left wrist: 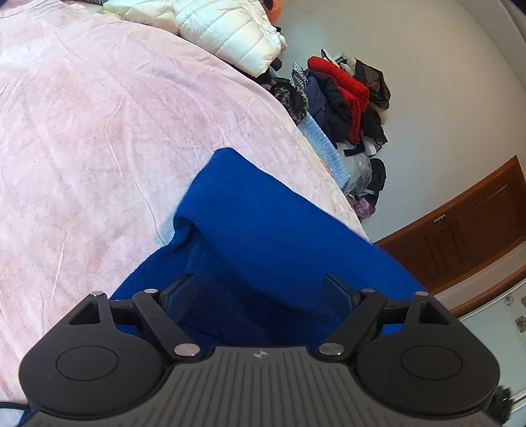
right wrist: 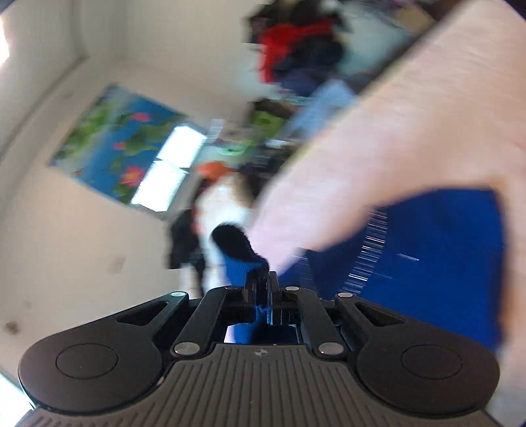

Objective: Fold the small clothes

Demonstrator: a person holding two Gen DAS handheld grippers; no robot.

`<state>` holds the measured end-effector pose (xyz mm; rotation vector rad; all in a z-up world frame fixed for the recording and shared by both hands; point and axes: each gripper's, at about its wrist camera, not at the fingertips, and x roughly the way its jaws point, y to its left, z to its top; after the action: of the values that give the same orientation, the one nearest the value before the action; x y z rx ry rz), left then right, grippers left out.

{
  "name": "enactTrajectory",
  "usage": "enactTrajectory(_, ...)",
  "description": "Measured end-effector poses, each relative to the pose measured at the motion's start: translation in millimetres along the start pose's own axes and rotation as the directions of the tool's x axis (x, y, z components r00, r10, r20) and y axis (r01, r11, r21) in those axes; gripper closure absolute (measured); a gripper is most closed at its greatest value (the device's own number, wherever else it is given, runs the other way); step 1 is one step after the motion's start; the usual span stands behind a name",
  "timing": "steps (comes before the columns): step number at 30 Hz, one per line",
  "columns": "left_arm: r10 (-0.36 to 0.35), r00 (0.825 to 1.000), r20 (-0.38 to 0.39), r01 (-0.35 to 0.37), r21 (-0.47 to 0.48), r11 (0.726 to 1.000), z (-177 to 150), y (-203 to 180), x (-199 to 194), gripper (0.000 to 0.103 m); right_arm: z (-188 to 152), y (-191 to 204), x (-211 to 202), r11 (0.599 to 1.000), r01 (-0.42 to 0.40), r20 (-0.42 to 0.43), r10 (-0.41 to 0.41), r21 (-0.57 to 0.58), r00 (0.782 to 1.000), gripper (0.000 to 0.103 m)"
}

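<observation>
**Blue garment pinched on the right, spread for the left**

Lies across the pink bedspread (left wrist: 98, 147), near the bed's edge: the blue garment (left wrist: 263, 230), thick and fleecy by the look of it, one part doubled over into a soft ridge. Probably placed there because the wide, flat blanket gives room to spread and crease a small piece of clothing.

Left gripper (left wrist: 263, 289): jaws spread wide, fingers straddling the blue cloth with nothing clamped between them. Appears poised just over the fabric, likely ready either to pin a layer down or to take a fresh edge; whether the pads touch the cloth cannot be told.

Right gripper (right wrist: 262, 282): jaws drawn almost together, a tuft of blue fabric caught between the fingers and poking out past the tips. Heavy blur in the right wrist view, so exactly which edge or corner is held cannot be told. Seemingly gripped at a corner so the flap can be carried over the rest of the garment (right wrist: 427, 262), which spreads out on the bedspread (right wrist: 411, 115) beyond.

Off the bed: a white puffer jacket (left wrist: 230, 29) at the far end and a heap of dark and red clothes (left wrist: 345, 101) on the floor, apart from the work.
</observation>
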<state>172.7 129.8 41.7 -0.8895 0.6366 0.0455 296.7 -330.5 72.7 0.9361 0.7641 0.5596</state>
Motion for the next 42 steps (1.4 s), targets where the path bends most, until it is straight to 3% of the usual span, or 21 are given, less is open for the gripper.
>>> enactTrajectory(3, 0.003, 1.000, 0.006, -0.003, 0.035, 0.999, 4.7, -9.9, 14.5, 0.019, -16.9, -77.1, -0.6, 0.969, 0.219, -0.030, -0.217, 0.111, 0.976, 0.092)
enactTrajectory(6, 0.021, 1.000, 0.018, -0.023, 0.097, 0.995, 15.2, -24.2, 34.6, 0.019, -33.8, -95.2, 0.6, 0.966, 0.204, -0.028, -0.202, 0.157, 0.979, 0.092)
enactTrajectory(12, 0.081, 0.997, -0.016, -0.076, 0.185, 0.980, 26.4, -36.4, 76.4, 0.019, -10.6, -55.3, -3.8, 0.991, 0.104, 0.049, -0.108, 0.086, 0.993, 0.092)
enactTrajectory(14, 0.126, 0.991, -0.039, -0.116, 0.195, 0.974, 22.5, -32.0, 87.2, 0.019, -0.6, -58.1, -9.6, 0.985, 0.160, 0.057, -0.164, 0.059, 0.985, 0.092)
enactTrajectory(18, 0.174, 0.984, -0.039, -0.159, 0.250, 0.955, 13.4, -32.8, 93.1, 0.019, -10.7, -103.0, 3.0, 0.955, 0.260, -0.045, -0.257, 0.142, 0.965, 0.091)
enactTrajectory(20, 0.211, 0.977, -0.038, -0.189, 0.312, 0.931, 9.8, -38.5, 97.0, 0.019, -18.5, -104.7, -0.2, 0.959, 0.229, -0.028, -0.228, 0.164, 0.973, 0.085)
enactTrajectory(23, 0.267, 0.963, -0.028, -0.235, 0.397, 0.887, 2.0, -50.1, 101.5, 0.019, -12.9, -97.7, -3.3, 0.956, 0.240, -0.005, -0.243, 0.166, 0.970, 0.065)
enactTrajectory(25, 0.305, 0.952, -0.021, -0.268, 0.425, 0.865, -3.1, -58.7, 96.7, 0.019, -8.3, -82.4, -11.3, 0.954, 0.276, 0.052, -0.283, 0.115, 0.958, 0.065)
enactTrajectory(27, 0.282, 0.959, 0.019, -0.258, 0.465, 0.847, -9.8, -71.4, 85.4, 0.018, -3.3, -59.6, -17.0, 0.938, 0.347, 0.137, -0.347, 0.022, 0.928, 0.059)
enactTrajectory(28, 0.269, 0.962, 0.047, -0.256, 0.503, 0.825, -14.6, -80.3, 81.6, 0.018, -1.8, -49.0, -17.5, 0.929, 0.370, 0.176, -0.360, -0.024, 0.916, 0.058)
enactTrajectory(29, 0.261, 0.962, 0.075, -0.259, 0.545, 0.798, -19.9, -89.3, 80.6, 0.018, -1.1, -39.3, -14.4, 0.929, 0.364, 0.185, -0.346, -0.071, 0.920, 0.055)
enactTrajectory(31, 0.264, 0.960, 0.098, -0.267, 0.612, 0.744, -28.3, -104.5, 89.3, 0.018, -1.1, -27.4, 1.4, 0.938, 0.317, 0.130, -0.300, -0.140, 0.945, 0.045)
enactTrajectory(34, 0.322, 0.946, 0.033, -0.274, 0.611, 0.743, -31.4, -105.6, 118.7, 0.018, -7.9, -20.9, 40.0, 0.941, 0.283, 0.012, -0.286, -0.187, 0.958, 0.043)
enactTrajectory(36, 0.381, 0.925, 0.006, -0.300, 0.628, 0.718, -36.3, -100.2, 138.2, 0.018, -12.1, -24.1, 59.8, 0.924, 0.315, -0.024, -0.328, -0.217, 0.944, 0.042)
enactTrajectory(37, 0.390, 0.920, 0.040, -0.318, 0.659, 0.682, -40.5, -99.7, 141.6, 0.009, -16.5, -26.1, 67.7, 0.905, 0.349, -0.044, -0.370, -0.243, 0.928, 0.044)
enactTrajectory(38, 0.402, 0.915, 0.046, -0.326, 0.674, 0.663, -41.9, -98.4, 144.5, 0.005, -22.7, -30.3, 71.8, 0.880, 0.389, -0.063, -0.419, -0.273, 0.906, 0.055)
enactTrajectory(39, 0.401, 0.915, 0.040, -0.323, 0.669, 0.670, -39.6, -95.7, 144.9, 0.004, -26.9, -30.2, 70.4, 0.860, 0.394, -0.040, -0.429, -0.325, 0.903, 0.066)
enactTrajectory(40, 0.402, 0.915, 0.031, -0.317, 0.671, 0.671, -37.0, -94.1, 145.6, 0.000, -31.4, -29.5, 65.6, 0.838, 0.405, -0.031, -0.446, -0.366, 0.895, 0.070)
enactTrajectory(42, 0.394, 0.919, 0.029, -0.306, 0.682, 0.664, -33.9, -91.5, 147.8, 0.000, -32.3, -34.8, 54.4, 0.834, 0.428, -0.021, -0.463, -0.349, 0.886, 0.092)
